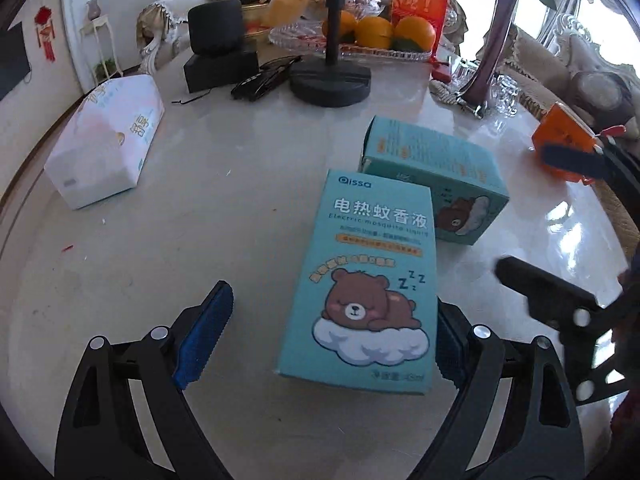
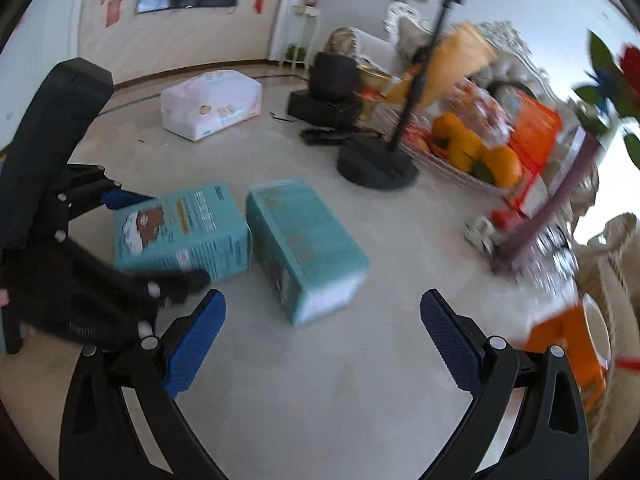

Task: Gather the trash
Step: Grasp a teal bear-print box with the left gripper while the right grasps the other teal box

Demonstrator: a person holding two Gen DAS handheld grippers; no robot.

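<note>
Two teal mosquito-liquid boxes with a sleeping bear lie on the pale marble table. The near box (image 1: 360, 284) lies between the fingers of my left gripper (image 1: 332, 336), which is open; its right pad touches or nearly touches the box side, its left pad stands apart. The second box (image 1: 432, 184) lies just behind it. In the right wrist view the same boxes show, the near box (image 2: 184, 228) and the second box (image 2: 308, 248). My right gripper (image 2: 320, 344) is open and empty, above bare table in front of the second box.
A white tissue pack (image 1: 108, 152) lies at the left. A black stand base (image 1: 330, 80), black boxes (image 1: 220, 64), a glass fruit tray with oranges (image 1: 376, 36) and a purple vase (image 1: 492, 48) stand at the back. An orange object (image 1: 560, 140) sits at the right edge.
</note>
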